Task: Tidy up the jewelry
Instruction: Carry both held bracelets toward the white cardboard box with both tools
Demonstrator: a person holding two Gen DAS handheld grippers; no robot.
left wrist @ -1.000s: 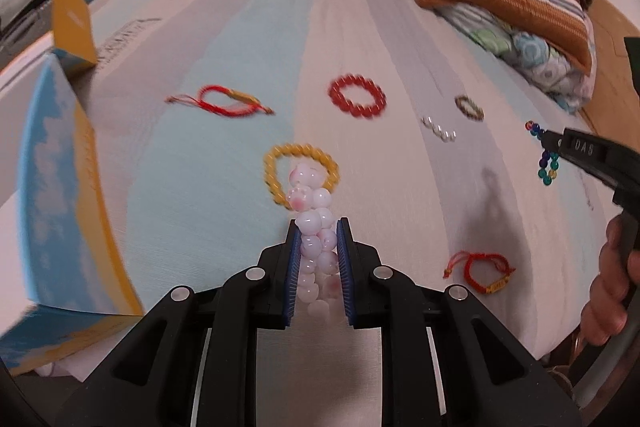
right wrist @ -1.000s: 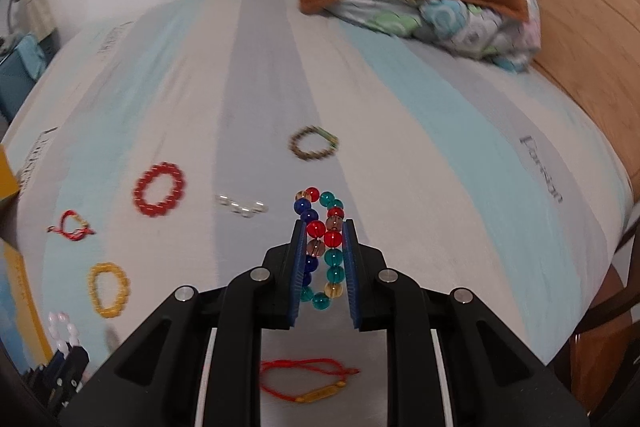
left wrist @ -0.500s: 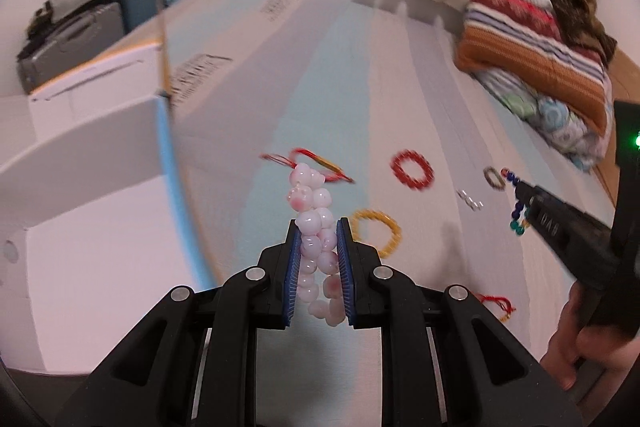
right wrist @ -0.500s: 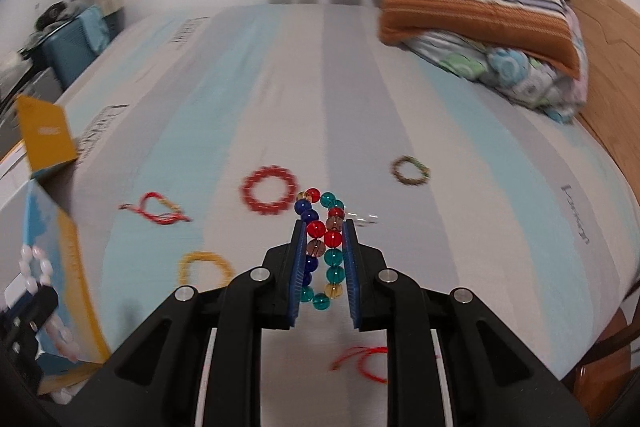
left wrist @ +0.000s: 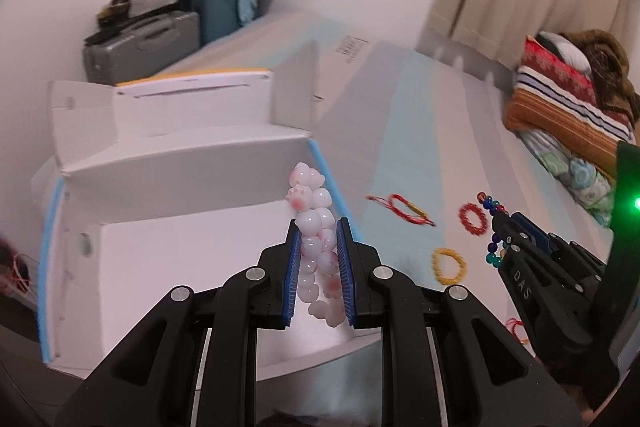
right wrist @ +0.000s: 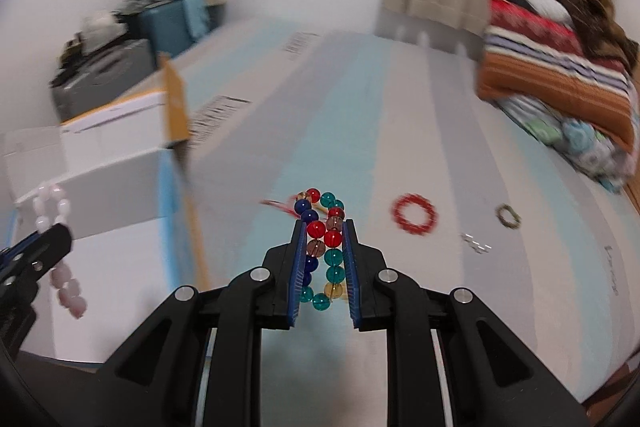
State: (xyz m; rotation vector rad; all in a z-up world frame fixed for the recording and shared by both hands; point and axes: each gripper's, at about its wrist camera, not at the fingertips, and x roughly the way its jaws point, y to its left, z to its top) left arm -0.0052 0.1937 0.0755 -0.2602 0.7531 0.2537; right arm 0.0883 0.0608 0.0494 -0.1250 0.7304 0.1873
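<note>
Left wrist view: the left gripper (left wrist: 319, 259) has its blue-padded fingers (left wrist: 292, 267) pinched on the pink bead bracelet (left wrist: 314, 247), which sticks up past the tips and hangs right over the open white box (left wrist: 180, 259). The box sits on the striped bed (left wrist: 420, 147). Off to the right, the right gripper (left wrist: 502, 227) pokes into frame with the multicolor bead bracelet (left wrist: 491, 205) in its grip. On the bed beyond lie a red cord bracelet (left wrist: 402, 205), a red bead bracelet (left wrist: 472, 218) and a yellow bead bracelet (left wrist: 449, 265).

Right wrist view: the right gripper's fingers (right wrist: 299, 267) are clamped narrow on the multicolor bead bracelet, held above the bed, beside the box. The left gripper with the pink bracelet shows at the left edge, in front of the box. The red bead bracelet, a small dark bracelet (right wrist: 508, 215) and some clear beads (right wrist: 476, 245) lie further right, blurry.
</note>
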